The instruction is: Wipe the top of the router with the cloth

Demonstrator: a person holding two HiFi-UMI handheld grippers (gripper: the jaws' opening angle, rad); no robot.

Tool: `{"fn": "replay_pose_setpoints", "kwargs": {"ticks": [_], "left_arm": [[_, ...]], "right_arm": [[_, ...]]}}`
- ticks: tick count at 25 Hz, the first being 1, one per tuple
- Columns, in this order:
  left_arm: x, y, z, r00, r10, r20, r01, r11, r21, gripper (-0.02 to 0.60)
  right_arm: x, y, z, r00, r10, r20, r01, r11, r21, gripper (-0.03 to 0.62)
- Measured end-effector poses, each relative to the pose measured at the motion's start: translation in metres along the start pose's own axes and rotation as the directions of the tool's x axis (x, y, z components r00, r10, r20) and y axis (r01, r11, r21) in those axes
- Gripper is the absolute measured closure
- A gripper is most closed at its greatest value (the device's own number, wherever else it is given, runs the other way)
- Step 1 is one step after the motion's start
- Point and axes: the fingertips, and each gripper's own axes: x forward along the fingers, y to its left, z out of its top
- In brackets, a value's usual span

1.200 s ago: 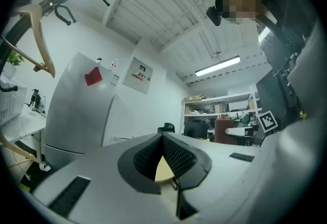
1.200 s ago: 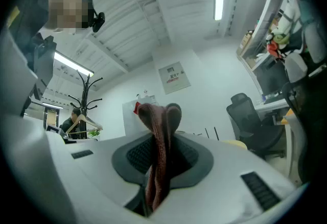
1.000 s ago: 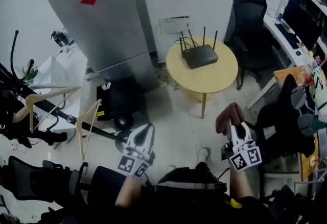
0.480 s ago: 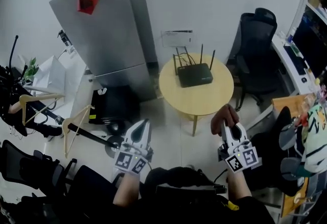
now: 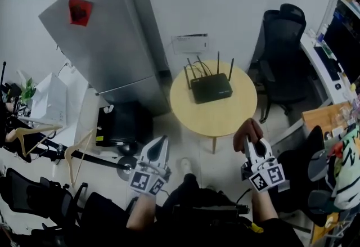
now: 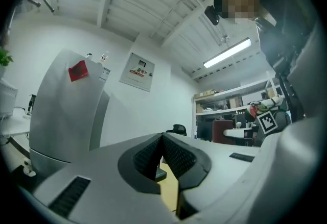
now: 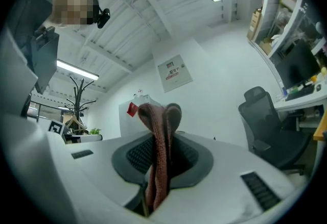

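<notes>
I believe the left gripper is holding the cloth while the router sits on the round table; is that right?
Not quite: the cloth is held by the right gripper, not the left. The right gripper view shows it pinched between that gripper's jaws, while the left gripper is shut with nothing in it. The router does sit on the round table.

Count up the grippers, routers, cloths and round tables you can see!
grippers: 2 (left gripper, right gripper)
router: 1
cloth: 1
round table: 1
total: 5
</notes>
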Motion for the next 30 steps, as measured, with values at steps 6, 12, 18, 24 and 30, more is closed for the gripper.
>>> {"fn": "replay_pose_setpoints", "kwargs": {"ticks": [6, 12, 18, 24, 30], "left_arm": [[0.071, 0.051, -0.005, 0.998, -0.058, 0.013, 0.058, 0.998, -0.018, 0.588], [0.125, 0.097, 0.004, 0.989, -0.146, 0.015, 0.146, 0.988, 0.041, 0.588], [0.160, 0.143, 0.006, 0.990, -0.140, 0.014, 0.139, 0.988, 0.074, 0.588], [0.195, 0.160, -0.003, 0.998, -0.053, 0.020, 0.052, 0.996, 0.066, 0.588], [0.232, 0.152, -0.009, 0.998, -0.013, 0.059, 0.007, 0.995, 0.102, 0.588]], "right_arm": [[0.062, -0.022, 0.007, 0.998, -0.056, 0.008, 0.056, 0.998, -0.037, 0.531], [0.154, -0.033, 0.000, 0.998, -0.064, -0.010, 0.064, 0.997, -0.041, 0.531], [0.226, -0.026, -0.012, 0.997, -0.011, -0.077, 0.006, 0.998, -0.070, 0.531], [0.271, -0.038, -0.031, 0.978, 0.083, -0.192, -0.103, 0.990, -0.097, 0.530], [0.317, -0.070, -0.067, 0.914, 0.186, -0.361, -0.243, 0.963, -0.119, 0.531]]}}
